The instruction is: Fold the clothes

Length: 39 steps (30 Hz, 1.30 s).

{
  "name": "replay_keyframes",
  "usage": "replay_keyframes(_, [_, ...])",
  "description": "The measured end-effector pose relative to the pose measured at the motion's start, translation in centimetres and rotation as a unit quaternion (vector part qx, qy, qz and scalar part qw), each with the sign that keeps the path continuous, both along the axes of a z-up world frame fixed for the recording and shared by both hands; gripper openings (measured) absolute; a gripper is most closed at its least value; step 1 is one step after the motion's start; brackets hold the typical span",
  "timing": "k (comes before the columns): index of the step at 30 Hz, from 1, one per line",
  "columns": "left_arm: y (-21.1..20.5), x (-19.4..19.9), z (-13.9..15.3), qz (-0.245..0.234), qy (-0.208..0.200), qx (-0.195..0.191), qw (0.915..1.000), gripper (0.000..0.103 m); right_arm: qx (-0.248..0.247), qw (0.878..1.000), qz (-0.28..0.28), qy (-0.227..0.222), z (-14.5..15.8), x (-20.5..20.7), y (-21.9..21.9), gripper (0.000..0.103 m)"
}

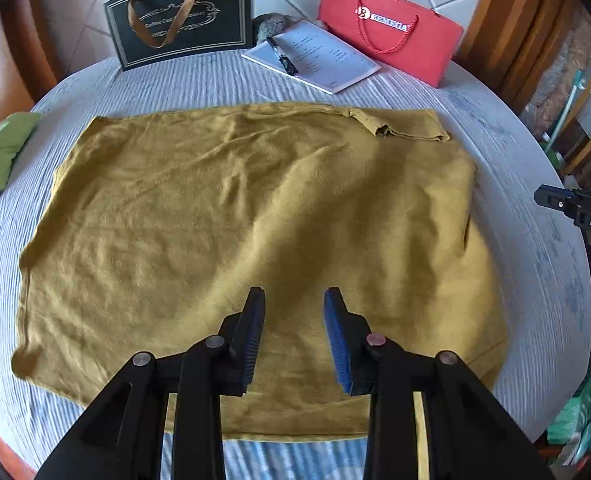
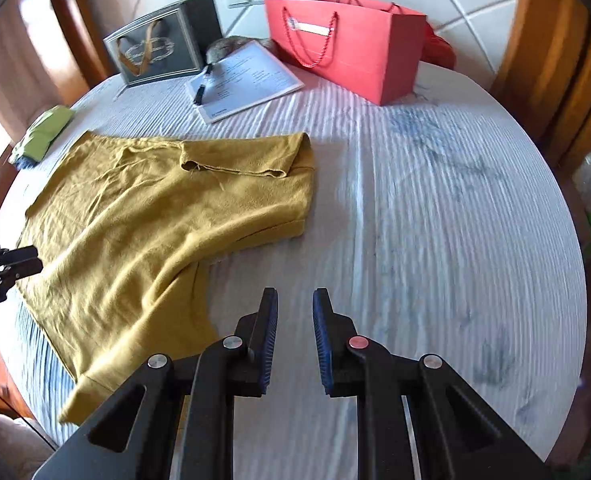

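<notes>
The mustard-yellow knit shirt (image 1: 247,240) lies spread flat across the middle of the round, white-striped worktop (image 1: 515,184), one sleeve already turned in at upper right, while the left gripper (image 1: 294,340) and right gripper (image 2: 295,340) hover released, grasping nothing, seemingly poised for another fold.

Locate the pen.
The pen lies on the white paper pad at the table's far side, between the black gift bag and the red bag.

Both wrist views look down, sharing the mustard garment (image 1: 247,216).
</notes>
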<state>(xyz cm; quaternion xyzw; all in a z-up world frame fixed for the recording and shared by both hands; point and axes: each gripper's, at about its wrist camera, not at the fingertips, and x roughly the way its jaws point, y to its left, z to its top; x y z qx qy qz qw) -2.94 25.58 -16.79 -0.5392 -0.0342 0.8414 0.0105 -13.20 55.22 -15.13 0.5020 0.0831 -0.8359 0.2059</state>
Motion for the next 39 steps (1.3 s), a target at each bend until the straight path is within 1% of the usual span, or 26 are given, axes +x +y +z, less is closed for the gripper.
replay_keyframes(2, [2.0,1.6,-0.4,0.062,-0.011,0.011,0.9979,0.031,-0.006,0.998,0.059,-0.002,-0.7,-1.1,0.9,0.018])
replay_keyframes(4, [4.1,3.3,-0.9,0.104,-0.031,0.021,0.9939,0.031,0.001,0.995,0.099,-0.012,-1.3,-1.8,1.5,0.018])
replay_keyframes(7, [6.8,5.8,-1.3,0.133,-0.046,0.021,0.9898,0.032,0.012,0.99,0.143,-0.021,-2.1,-2.6,1.9,0.018])
replay_keyframes(9, [8.0,7.2,-1.7,0.153,-0.05,0.032,0.9865,0.037,0.017,0.986,0.166,-0.023,-2.5,-3.1,2.0,0.018])
replay_keyframes(11, [9.1,8.1,-2.1,0.166,-0.05,0.044,0.9839,0.037,0.025,0.982,0.184,-0.024,-2.8,-3.6,2.1,0.018])
replay_keyframes(14, [11.3,9.1,-1.8,0.196,-0.034,0.019,0.9798,0.039,0.027,0.975,0.221,-0.019,-3.0,-4.2,1.8,0.018])
replay_keyframes(16, [12.8,9.7,-1.6,0.22,-0.031,0.014,0.975,0.042,0.027,0.968,0.247,-0.016,-3.0,-4.6,1.7,0.018])
replay_keyframes(18, [14.2,10.2,-1.4,0.244,-0.028,0.018,0.9693,0.042,0.025,0.962,0.273,-0.014,-3.1,-5.2,1.5,0.018])
replay_keyframes(20, [15.9,10.4,-1.1,0.276,-0.013,0.003,0.9611,0.043,0.018,0.952,0.305,-0.008,-3.2,-5.8,1.2,0.018])
replay_keyframes(22, [17.6,10.1,-1.1,0.311,-0.007,-0.014,0.9502,0.045,0.012,0.94,0.341,-0.002,-3.5,-6.4,0.9,0.018])
replay_keyframes(23, [18.3,9.7,-1.3,0.322,-0.006,-0.012,0.9467,0.045,0.016,0.935,0.353,-0.004,-3.8,-6.7,0.8,0.018])
replay_keyframes(24, [19.0,9.1,-1.5,0.326,-0.004,-0.011,0.9451,0.046,0.021,0.932,0.363,-0.006,-4.1,-6.9,0.7,0.018])
replay_keyframes(27, [20.6,7.1,-2.7,0.346,-0.014,-0.049,0.937,0.046,0.023,0.919,0.393,-0.003,-4.5,-7.1,0.4,0.019])
replay_keyframes(30, [20.7,5.8,-4.2,0.376,-0.029,-0.052,0.9247,0.046,0.019,0.913,0.408,0.0,-5.0,-7.5,-0.6,0.026])
replay_keyframes(31, [20.6,5.5,-4.5,0.386,-0.028,-0.055,0.9205,0.046,0.018,0.911,0.412,0.002,-5.2,-7.6,-0.9,0.027])
replay_keyframes(32, [20.4,5.4,-4.7,0.396,-0.024,-0.059,0.9161,0.05,0.019,0.909,0.415,0.003,-5.4,-7.6,-1.3,0.028])
replay_keyframes(35, [19.8,5.0,-5.1,0.422,-0.013,-0.062,0.9043,0.053,0.023,0.909,0.416,0.014,-6.1,-7.5,-2.1,0.028])
replay_keyframes(37, [19.4,5.1,-5.3,0.437,-0.003,-0.056,0.8976,0.053,0.028,0.905,0.422,0.044,-6.2,-7.3,-2.7,0.028])
replay_keyframes(38, [19.3,5.1,-5.3,0.441,0.002,-0.051,0.8959,0.049,0.025,0.903,0.426,0.052,-6.3,-7.3,-3.0,0.028])
replay_keyframes(39, [19.4,5.1,-5.2,0.441,0.001,-0.051,0.8962,0.042,0.019,0.901,0.43,0.055,-6.3,-7.4,-3.3,0.028])
